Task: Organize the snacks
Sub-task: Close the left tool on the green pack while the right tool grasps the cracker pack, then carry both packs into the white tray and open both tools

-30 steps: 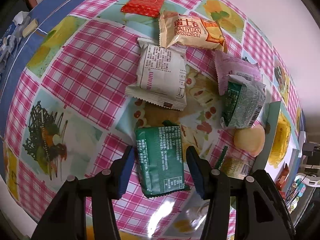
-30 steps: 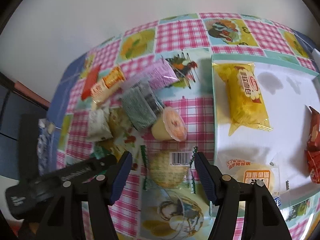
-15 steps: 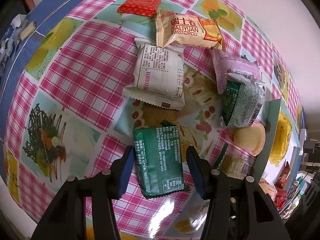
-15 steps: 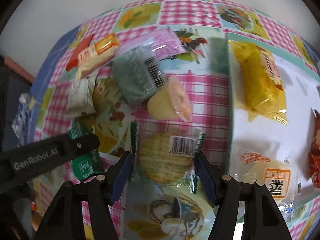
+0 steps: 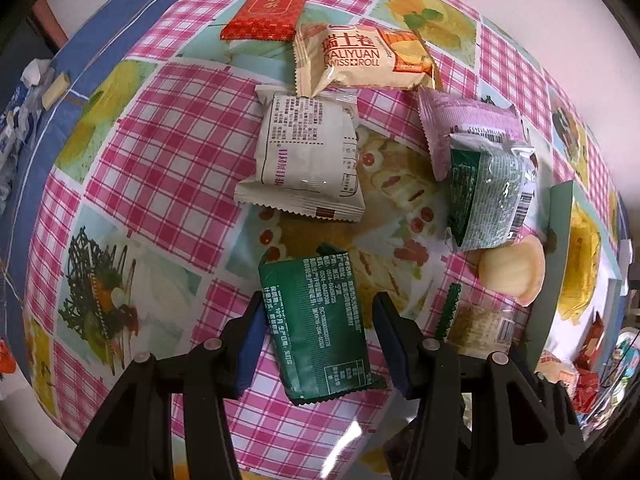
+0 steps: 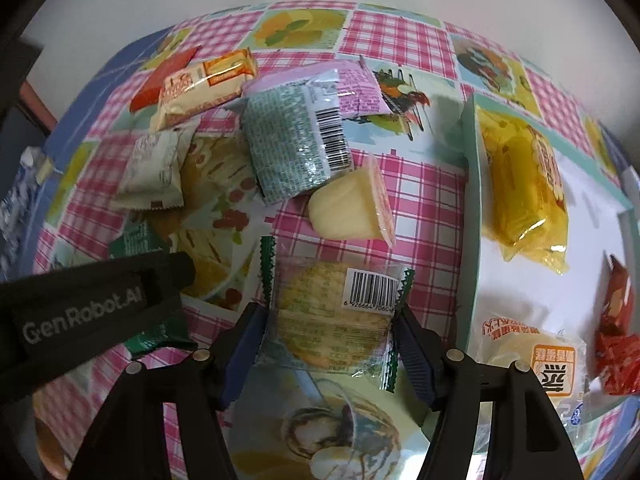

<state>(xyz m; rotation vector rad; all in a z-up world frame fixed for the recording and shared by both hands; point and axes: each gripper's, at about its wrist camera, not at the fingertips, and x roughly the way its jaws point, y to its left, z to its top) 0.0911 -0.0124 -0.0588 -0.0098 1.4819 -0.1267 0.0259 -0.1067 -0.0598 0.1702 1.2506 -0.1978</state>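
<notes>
My left gripper [image 5: 318,312] is open, with its jaws on either side of a dark green snack packet [image 5: 316,320] that lies flat on the checkered tablecloth. My right gripper [image 6: 330,314] is open around a clear round-cracker packet [image 6: 332,316] with green crimped ends; the fingers stand close to its sides. The left gripper's body [image 6: 88,308] shows at the left of the right wrist view. A white tray [image 6: 470,216] at the right holds a yellow packet [image 6: 520,184], a red packet [image 6: 616,320] and a white cake packet [image 6: 532,356].
More snacks lie on the cloth: a cream packet [image 5: 306,160], a Swiss roll packet [image 5: 360,60], a red packet [image 5: 272,10], a pink packet [image 5: 464,124], a grey-green packet [image 5: 488,196] and a jelly cup [image 5: 514,268]. The table edge [image 5: 44,128] is at the left.
My right gripper has moved forward and down, so the cracker packet now sits between its fingers. My left gripper has shifted slightly along the green packet.
</notes>
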